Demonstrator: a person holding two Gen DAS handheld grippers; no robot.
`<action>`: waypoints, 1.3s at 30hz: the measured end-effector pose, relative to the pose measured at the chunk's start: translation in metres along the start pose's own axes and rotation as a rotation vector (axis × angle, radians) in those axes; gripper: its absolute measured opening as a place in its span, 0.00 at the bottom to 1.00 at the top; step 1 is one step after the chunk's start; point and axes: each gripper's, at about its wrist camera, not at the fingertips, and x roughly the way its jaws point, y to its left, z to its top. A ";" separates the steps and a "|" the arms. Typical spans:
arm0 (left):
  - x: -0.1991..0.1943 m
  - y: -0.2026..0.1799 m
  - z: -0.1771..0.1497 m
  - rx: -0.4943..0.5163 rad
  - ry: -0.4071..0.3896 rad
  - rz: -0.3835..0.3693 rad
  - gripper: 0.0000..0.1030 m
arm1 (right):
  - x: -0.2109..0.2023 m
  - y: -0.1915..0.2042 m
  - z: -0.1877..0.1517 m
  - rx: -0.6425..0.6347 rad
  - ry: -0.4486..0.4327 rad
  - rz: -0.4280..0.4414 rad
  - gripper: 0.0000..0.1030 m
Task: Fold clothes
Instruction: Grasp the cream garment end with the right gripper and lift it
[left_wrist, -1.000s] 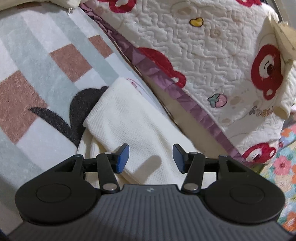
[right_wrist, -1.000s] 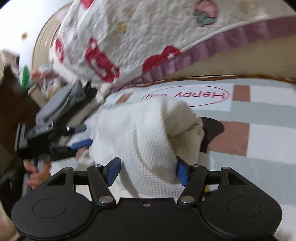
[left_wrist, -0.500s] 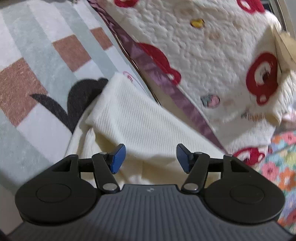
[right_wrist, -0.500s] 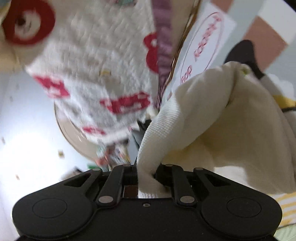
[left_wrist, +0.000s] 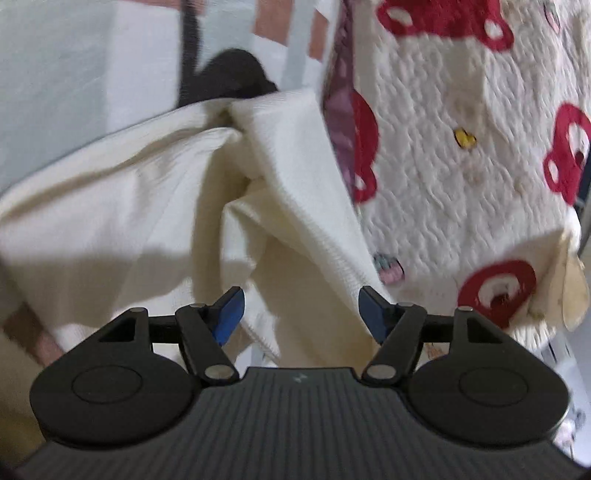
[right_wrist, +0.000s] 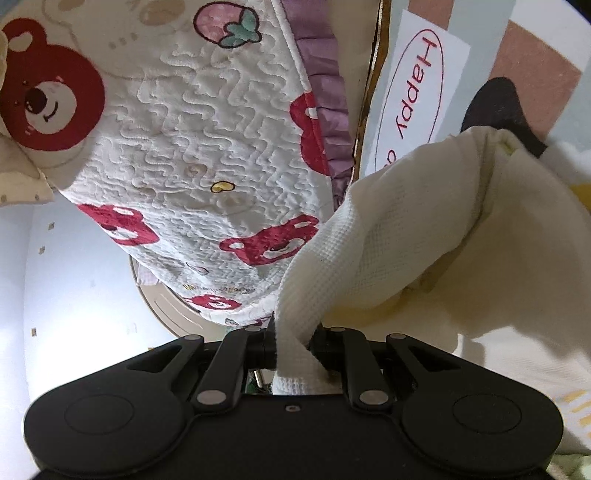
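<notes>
cloth (right_wrist: 369, 258) hangs from the right tool (right_wrist: 293, 354), which is clamped on its edge. left tool (left_wrist: 299, 314) is wide apart, with cloth (left_wrist: 295, 221) between its fingers, beside the quilt (left_wrist: 461, 166).

We are seeing one cream waffle-knit garment (right_wrist: 388, 229), one bear-print quilt (right_wrist: 177, 155), one checked rug (right_wrist: 535, 51), and two grippers (left_wrist: 300, 314) (right_wrist: 293, 345).

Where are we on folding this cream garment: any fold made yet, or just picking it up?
Done: the right gripper is shut on an edge of the cream waffle-knit garment, lifting it off the rug. In hand: the left gripper is open, fabric between its pads. Left: no neat fold shows; the cloth hangs bunched.
</notes>
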 end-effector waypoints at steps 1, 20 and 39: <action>0.001 0.006 -0.006 -0.045 -0.020 -0.002 0.67 | 0.002 0.000 0.000 0.005 -0.004 0.005 0.16; 0.040 0.029 -0.051 -0.510 -0.304 -0.200 0.83 | 0.016 -0.018 -0.008 0.176 -0.062 0.117 0.16; 0.033 0.012 -0.006 -0.070 -0.309 -0.039 0.75 | 0.001 -0.033 -0.008 0.202 0.019 0.156 0.17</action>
